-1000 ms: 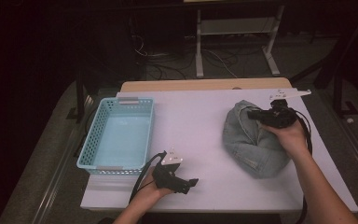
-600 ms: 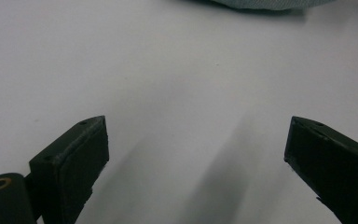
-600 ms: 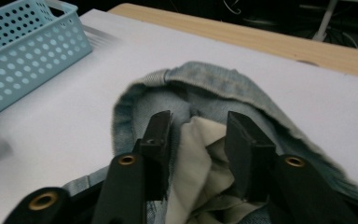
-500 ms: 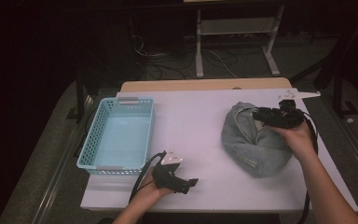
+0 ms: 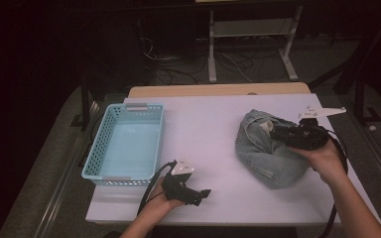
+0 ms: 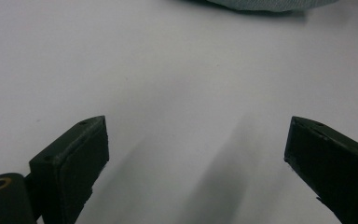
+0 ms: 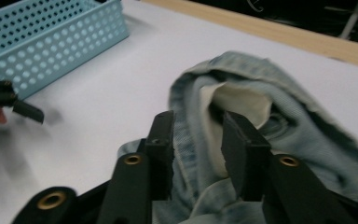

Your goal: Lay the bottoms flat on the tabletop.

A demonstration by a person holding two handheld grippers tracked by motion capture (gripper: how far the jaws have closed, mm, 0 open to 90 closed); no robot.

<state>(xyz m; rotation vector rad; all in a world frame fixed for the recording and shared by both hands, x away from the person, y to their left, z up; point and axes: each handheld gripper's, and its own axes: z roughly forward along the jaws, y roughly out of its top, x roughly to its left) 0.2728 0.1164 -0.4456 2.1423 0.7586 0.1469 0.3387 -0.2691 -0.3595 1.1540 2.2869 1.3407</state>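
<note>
Since the earlier picture, the right gripper (image 5: pixel 278 133) has been sliding a little toward the left of the high view, over the top of the jeans (image 5: pixel 268 156), and its jaws have just been closing in again. They are standing partly open now, with a fold of blue cloth and a bit of pale pocket lining (image 7: pixel 240 105) sitting between them, but the pads are not squeezing it yet, as far as I can tell. The jeans are lying in a soft heap at the right middle of the high view, with the long way of the heap running from upper left to lower right. The right hand is much nearer to them. The left gripper (image 5: pixel 201 194) is resting low in the middle, wide open and holding nothing, well apart from the heap. A blue basket (image 5: pixel 101 148) is sitting at the left on the white table (image 5: pixel 203 129). Around it, the room is looking dark, with cables on the floor.
</note>
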